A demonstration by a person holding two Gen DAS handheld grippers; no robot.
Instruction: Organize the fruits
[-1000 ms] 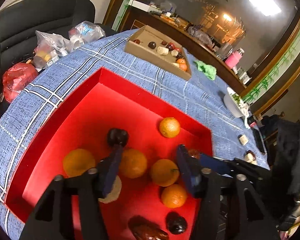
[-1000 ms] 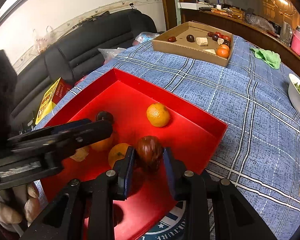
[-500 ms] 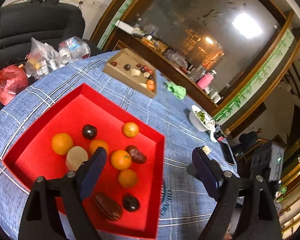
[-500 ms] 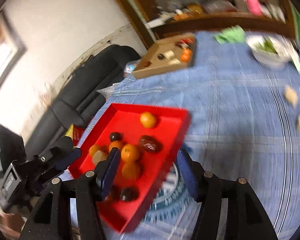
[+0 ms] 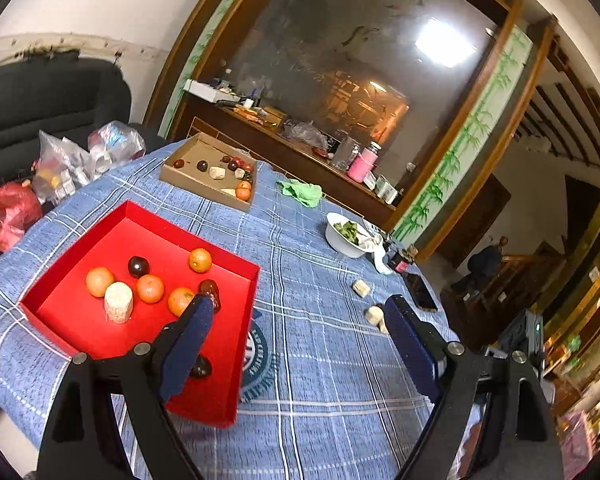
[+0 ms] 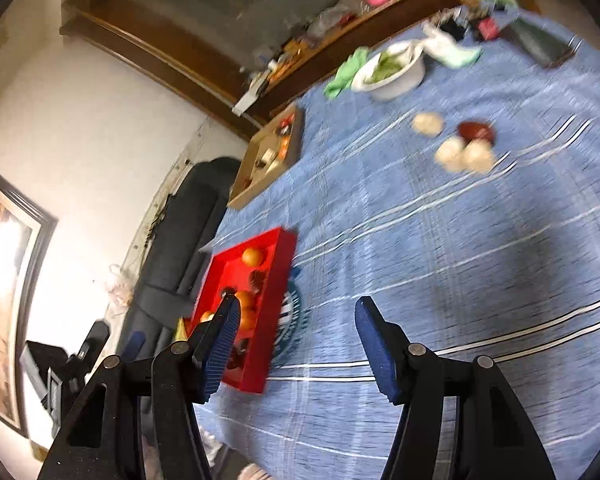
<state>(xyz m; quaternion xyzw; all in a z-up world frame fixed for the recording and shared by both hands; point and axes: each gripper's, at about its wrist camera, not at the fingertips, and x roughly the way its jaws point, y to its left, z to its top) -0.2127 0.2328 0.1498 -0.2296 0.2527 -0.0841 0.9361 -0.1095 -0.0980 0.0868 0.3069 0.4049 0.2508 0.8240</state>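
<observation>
Containers, as I read them from my two gripper cameras.

Red tray (image 5: pixel 244 344): on the blue checked tablecloth (image 5: pixel 340 380), ahead and to the left of my left gripper (image 5: pixel 300 328). It holds four oranges (image 5: pixel 150 289), one of them (image 5: pixel 200 260) apart toward the far wall, a dark round plum (image 5: pixel 138 266), a pale cylindrical piece (image 5: pixel 118 302), a brown glossy date-like fruit (image 5: pixel 211 289) just beyond my left finger's tip, and another dark fruit (image 5: pixel 201 366) half hidden behind that finger. In the right wrist view the same tray sits left of the right gripper (image 6: pixel 296 316), partly behind its left finger; that picture is blurred.

Cardboard box (image 5: pixel 204 188): far beyond the tray, holding several small dark and red fruits, a pale chunk and an orange (image 5: pixel 243 193) at its near right corner.

White bowl (image 5: pixel 340 244): ahead and right of centre, with green leaves inside.

Loose items: pale pieces (image 5: pixel 361 288) on the cloth just beyond my left gripper's right finger. In the right view three such pale pieces (image 6: pixel 464 156) lie with a reddish-brown fruit (image 6: pixel 476 131) far ahead and right of the right gripper.

Grippers: the left one stands wide apart with nothing between its fingers. The right one is parted about halfway, also empty. Both have just been opening and hang above bare cloth, right of the tray.
</observation>
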